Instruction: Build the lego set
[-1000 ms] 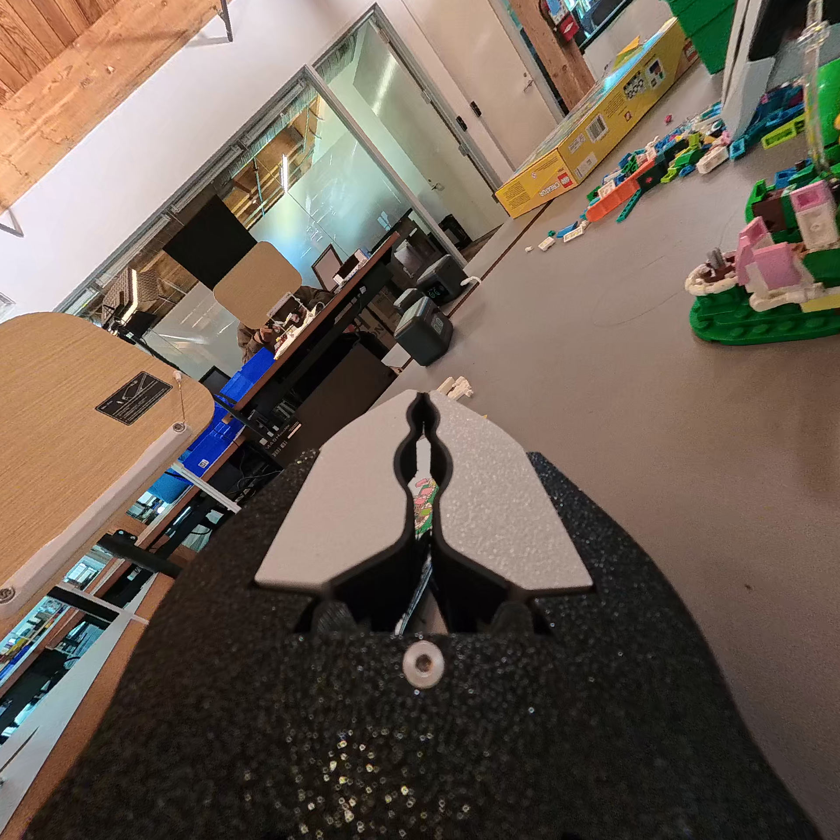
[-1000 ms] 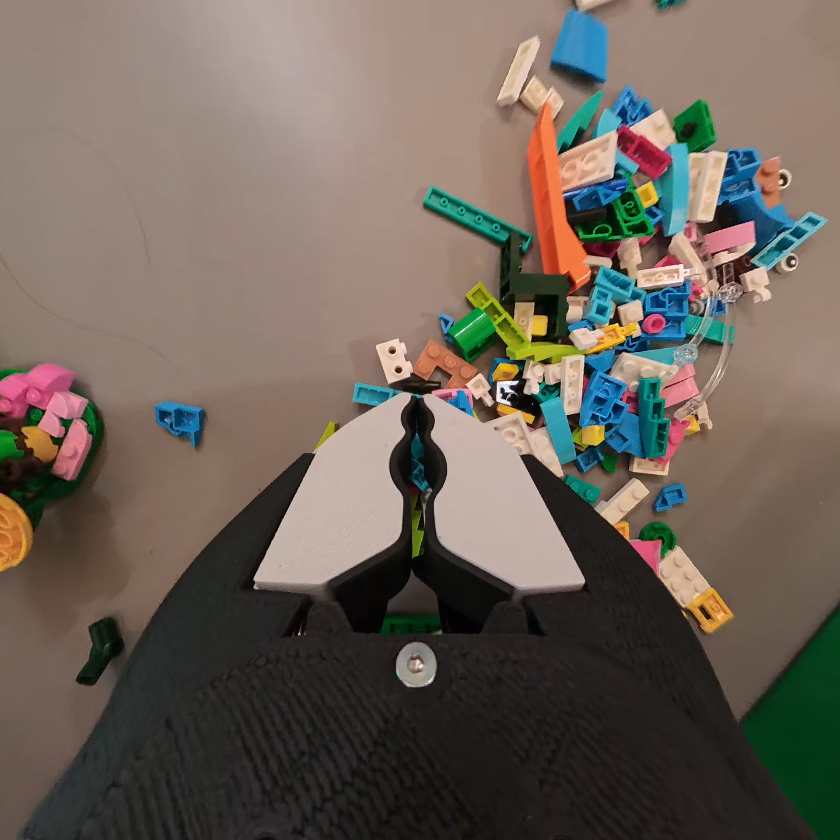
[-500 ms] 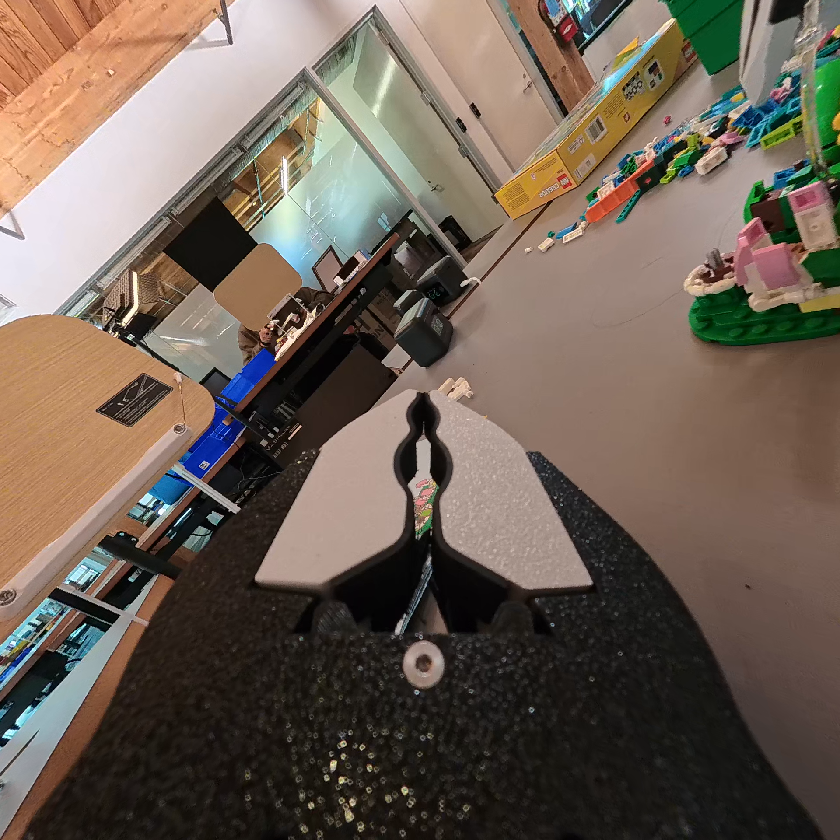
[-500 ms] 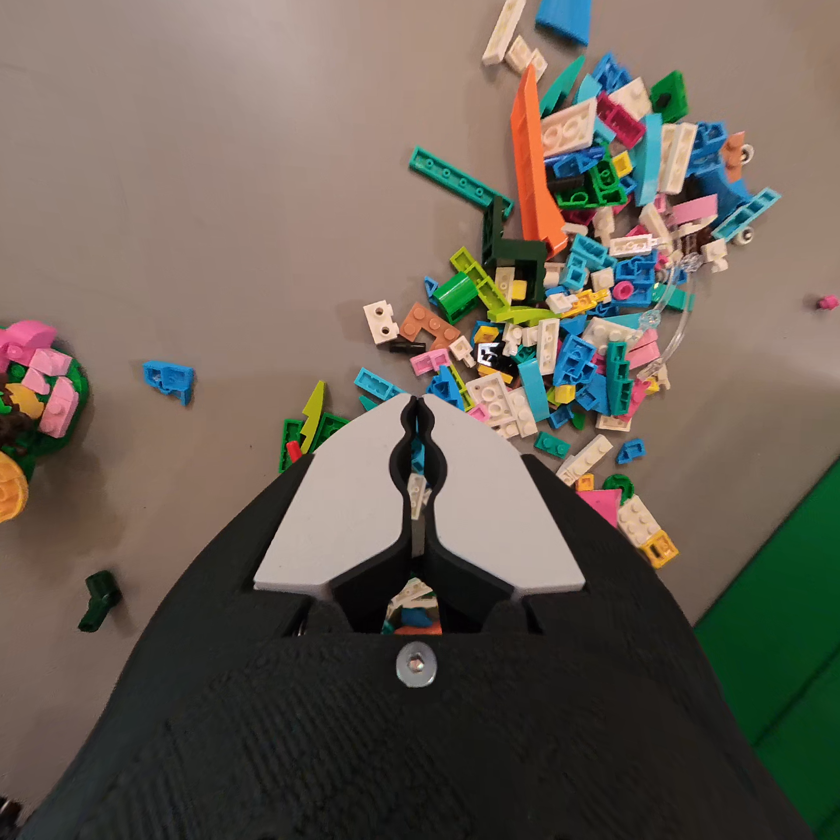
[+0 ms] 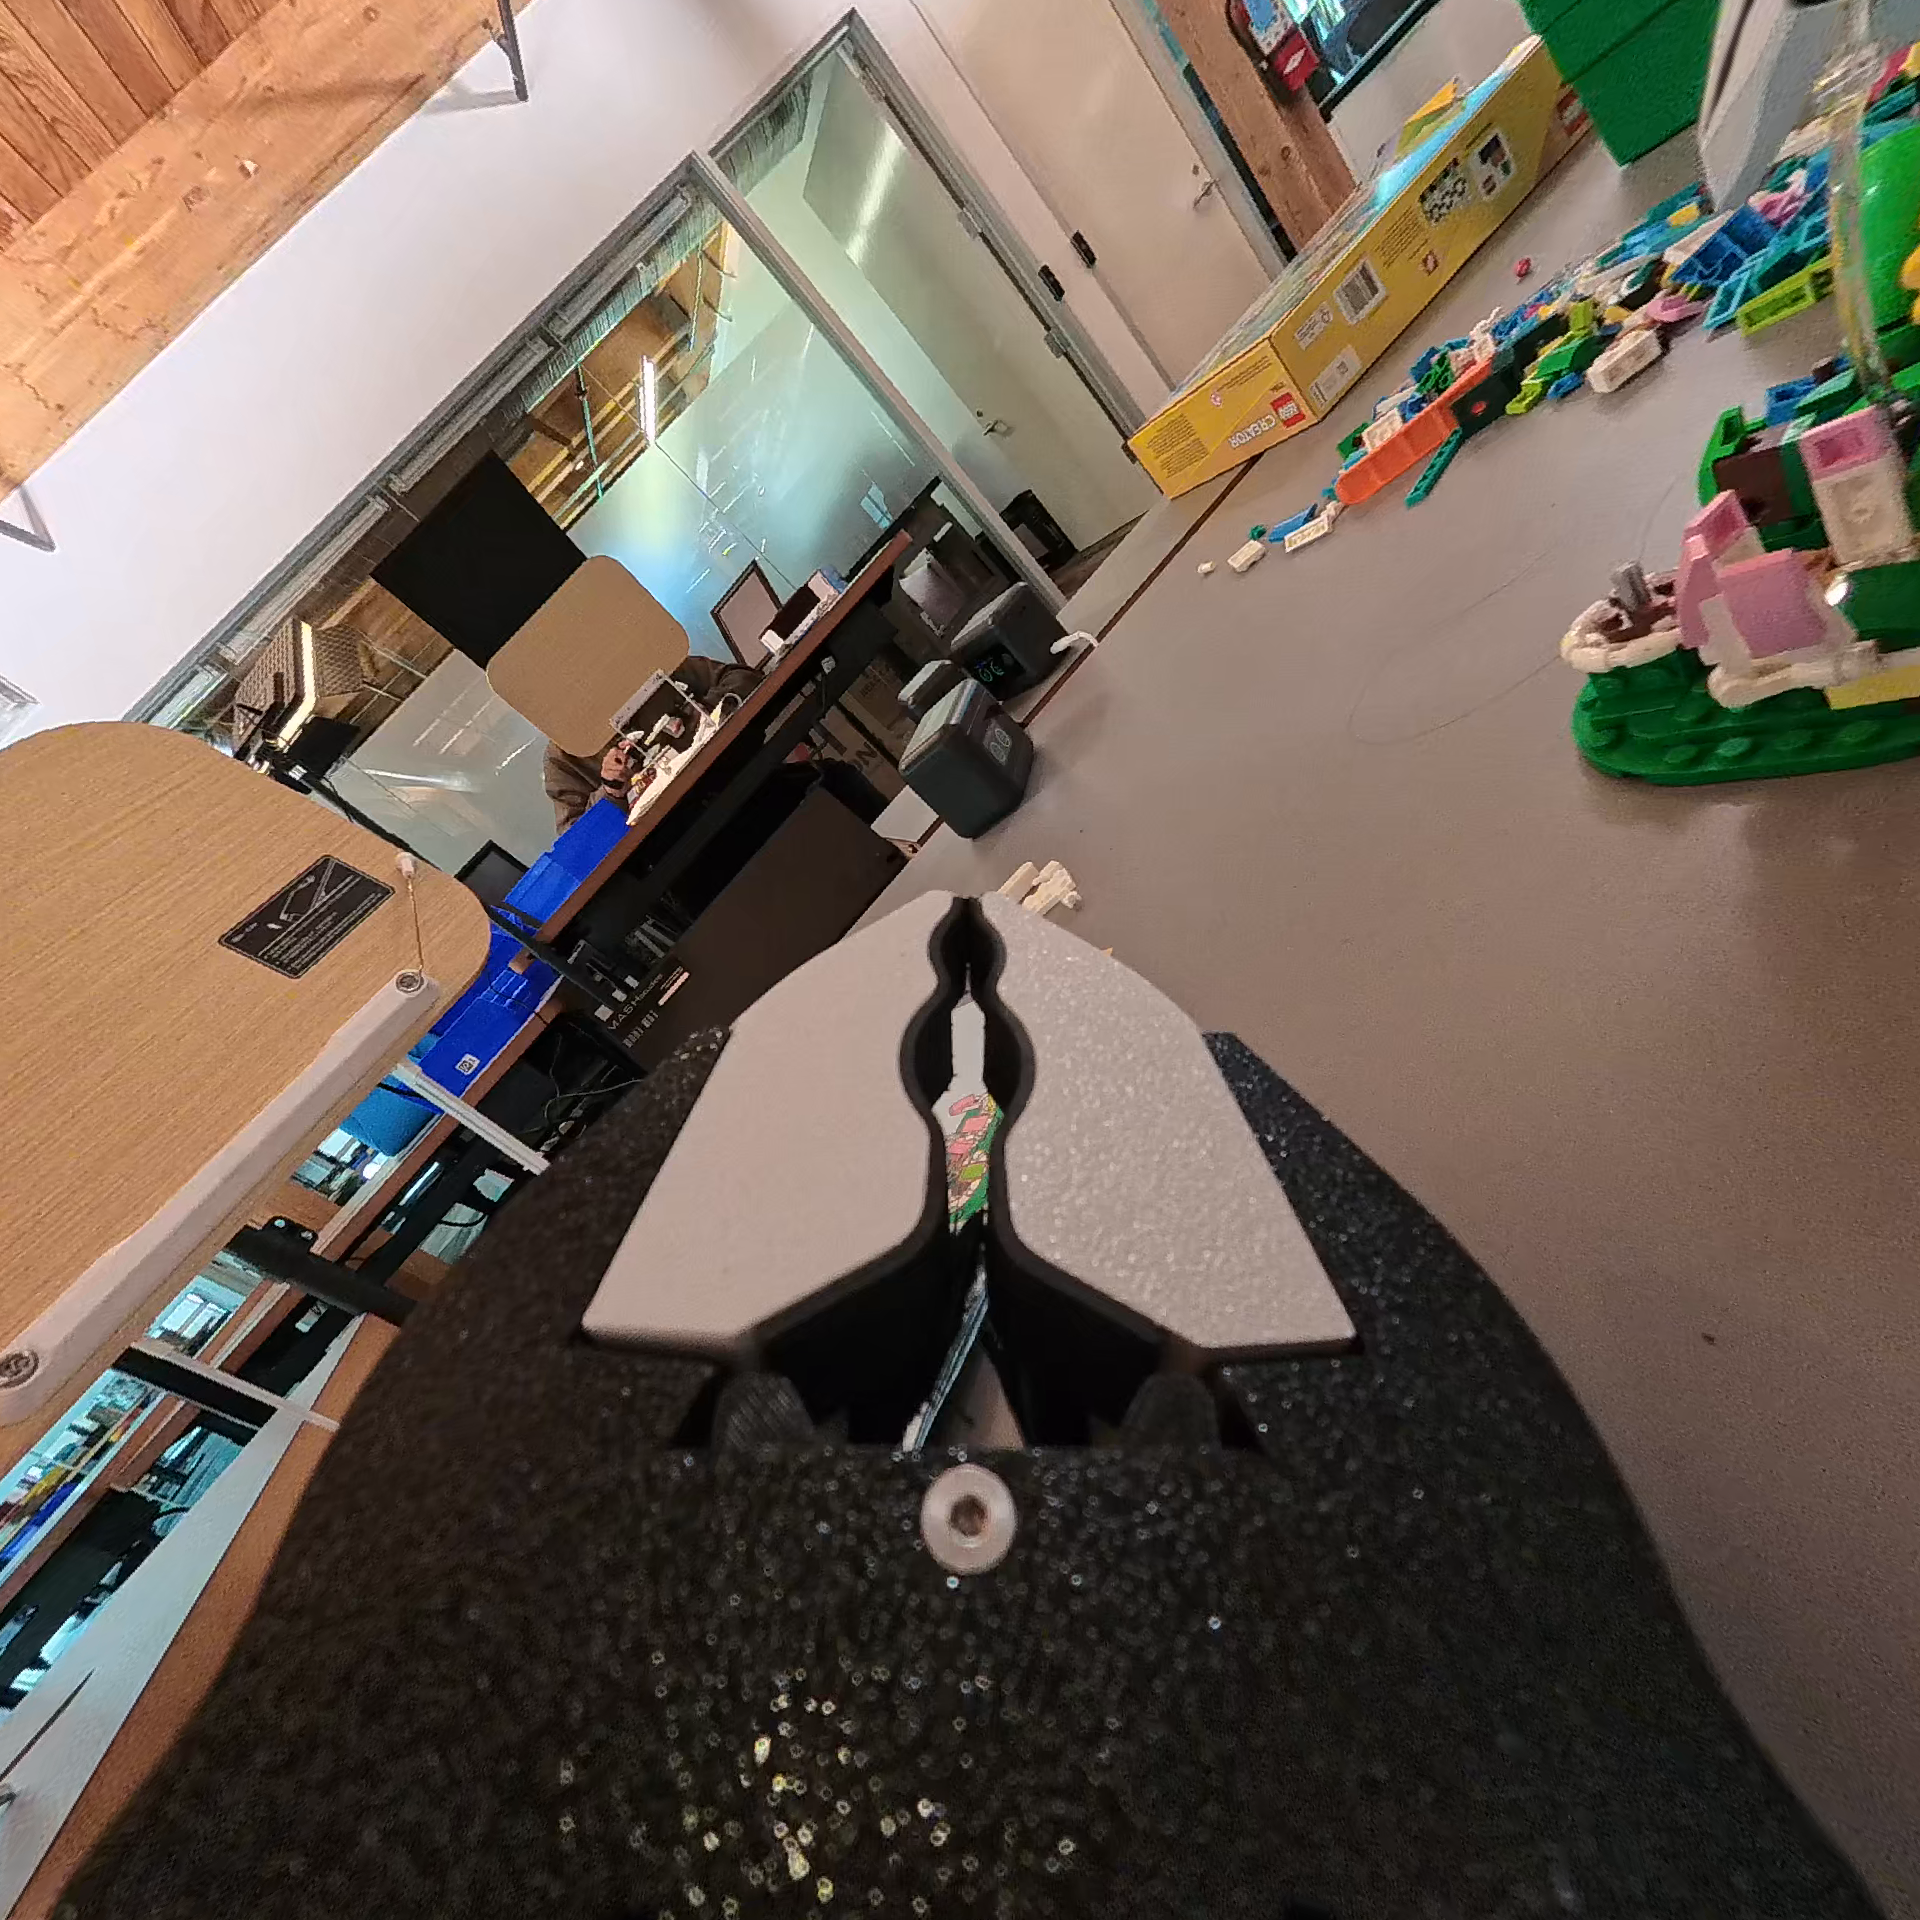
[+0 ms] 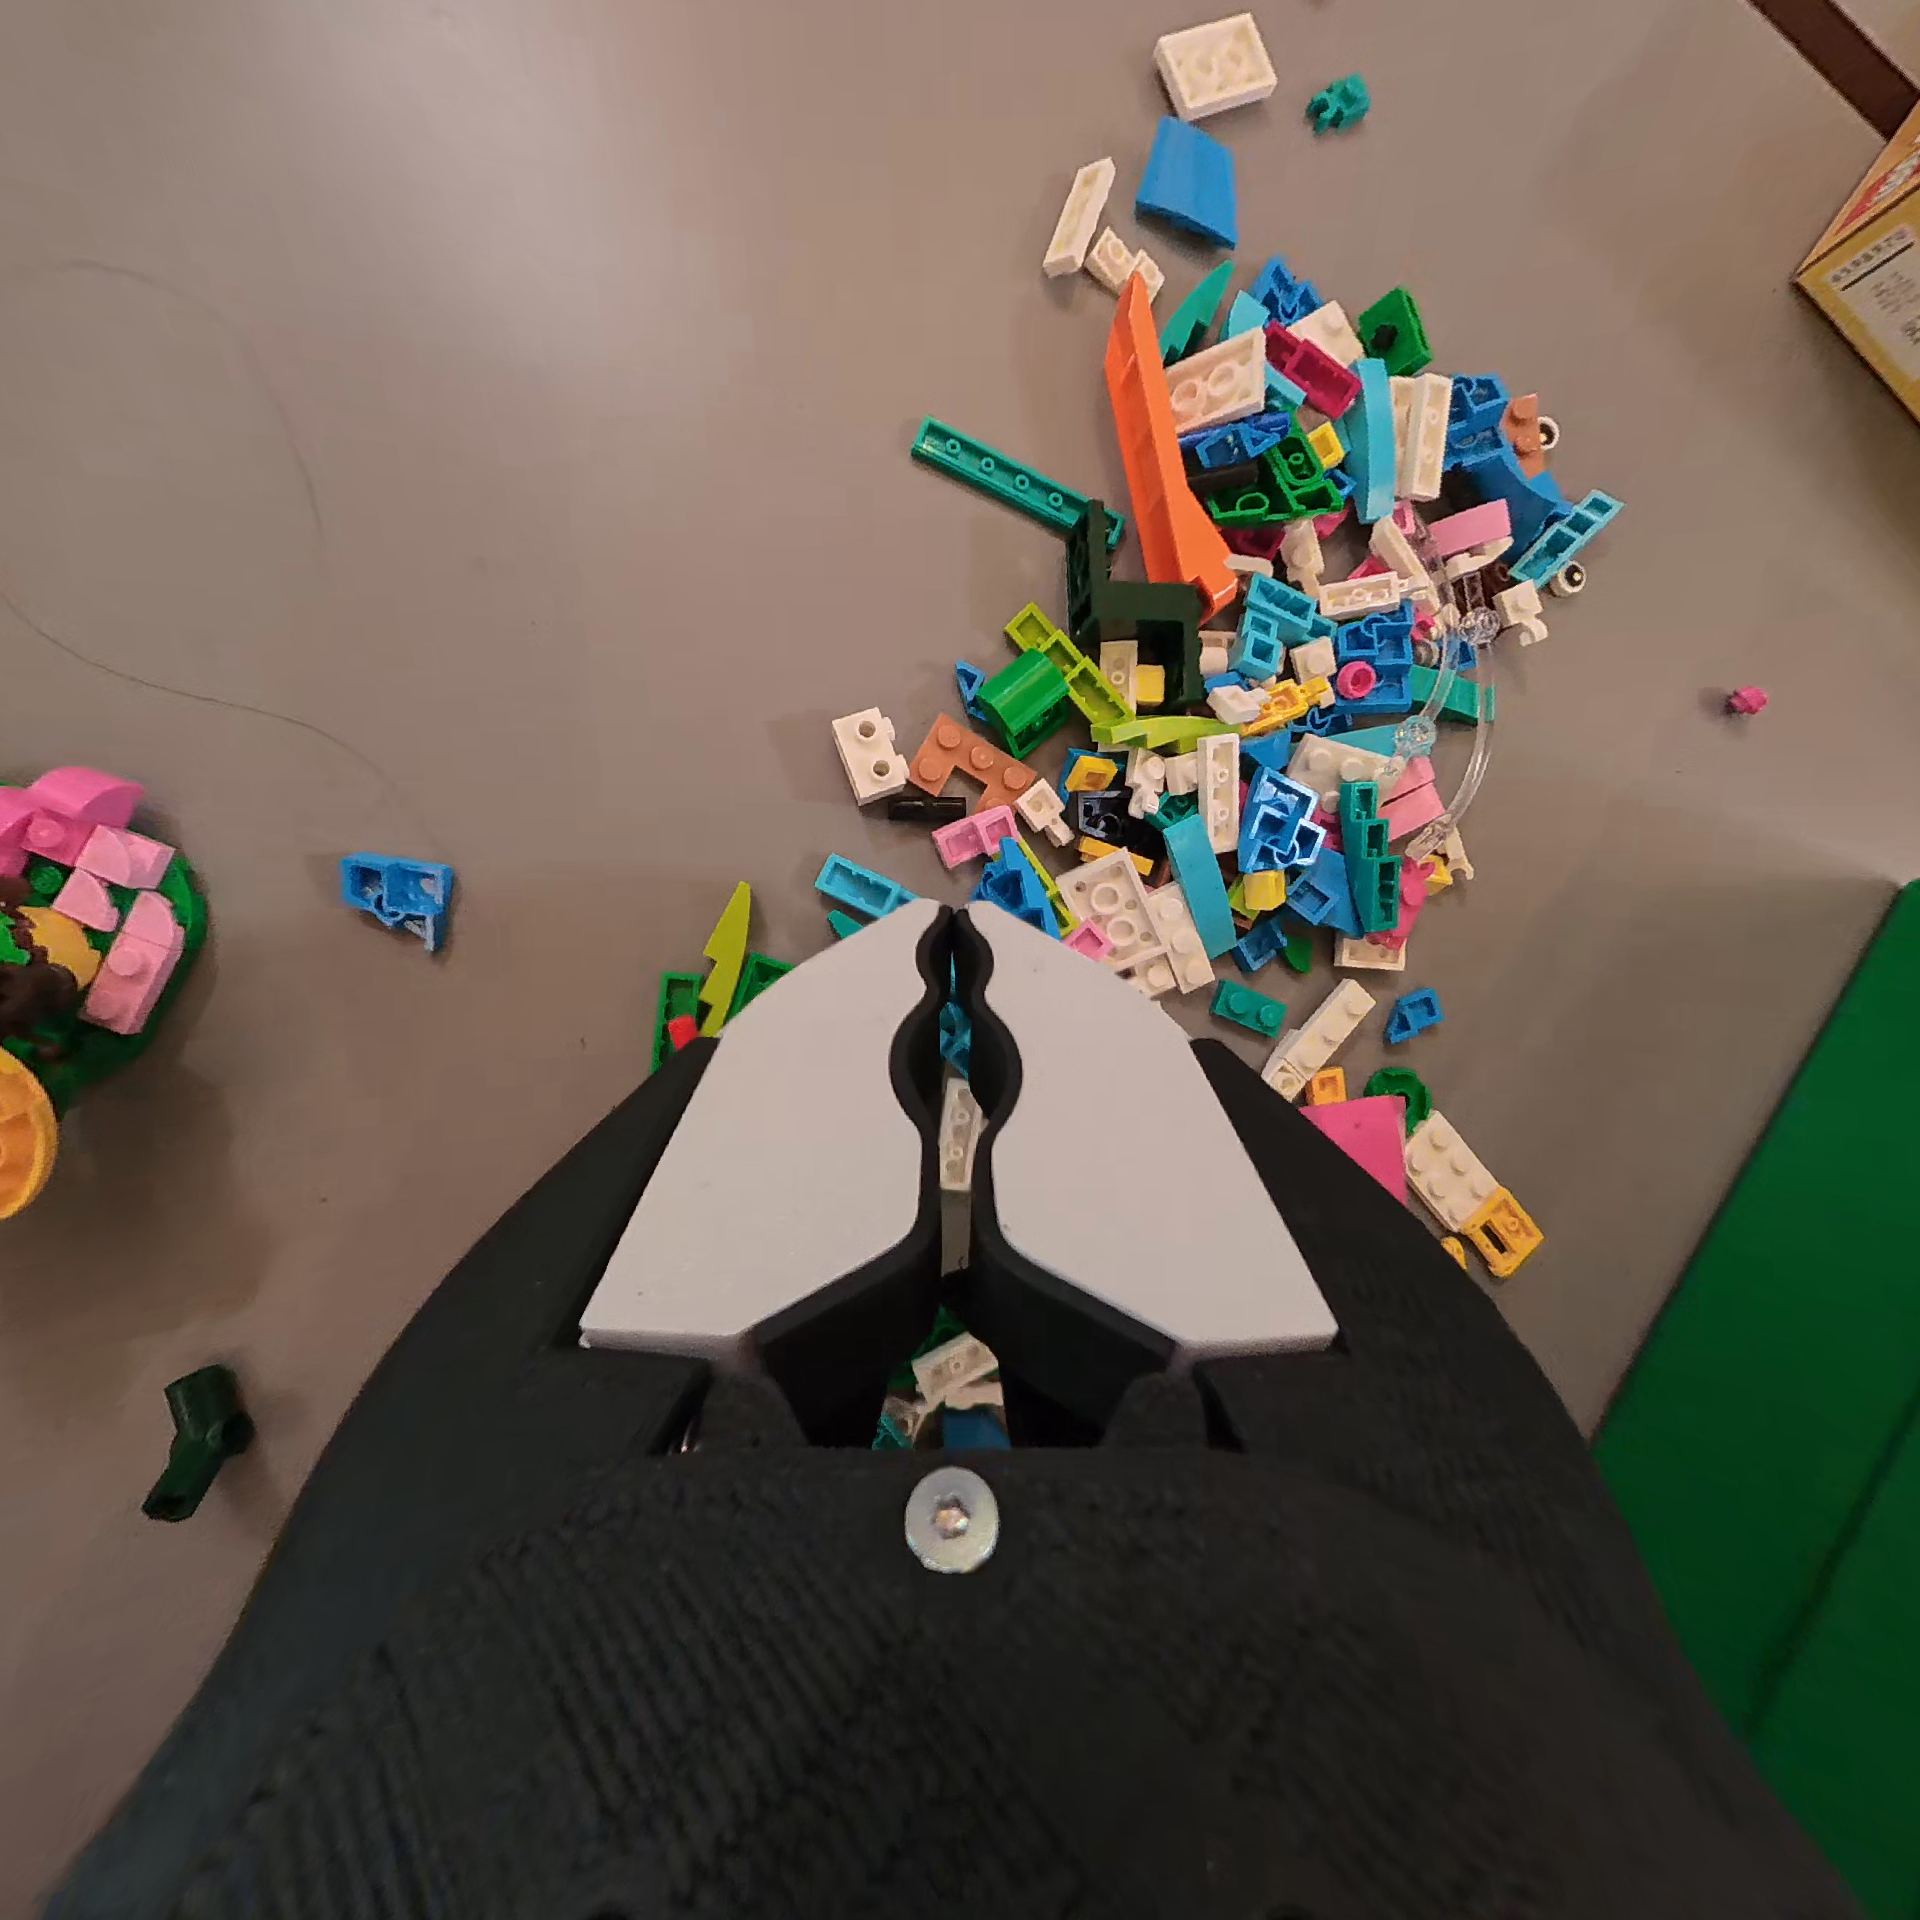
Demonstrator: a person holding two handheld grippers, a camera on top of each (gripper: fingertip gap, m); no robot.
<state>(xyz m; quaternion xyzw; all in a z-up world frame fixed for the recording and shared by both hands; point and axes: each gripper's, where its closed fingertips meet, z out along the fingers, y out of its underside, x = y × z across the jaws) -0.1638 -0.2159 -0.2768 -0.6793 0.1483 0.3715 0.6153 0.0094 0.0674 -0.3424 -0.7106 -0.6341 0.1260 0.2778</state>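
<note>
- At the far left of the right wrist view the half-built model stands on its green base, pink blocks on top, well apart from the loose bricks; the left wrist view shows it upright on the grey worktop.
- The left gripper lies low and tilted over that worktop, its jaws together with nothing I can make out between the tips.
- A lone blue brick lies between the model and the pile.
- The right gripper hangs above the near edge of the brick pile, jaws together; bricks show through the slot behind the tips, but they seem to lie on the worktop, not in its hold.
- The bricks look light, stiff and smooth, so likely to slip or skid; pinching across flat side walls seems safest.
- The long orange piece runs away from the camera, its narrow end far; the teal strip lies slanted beside it.
</note>
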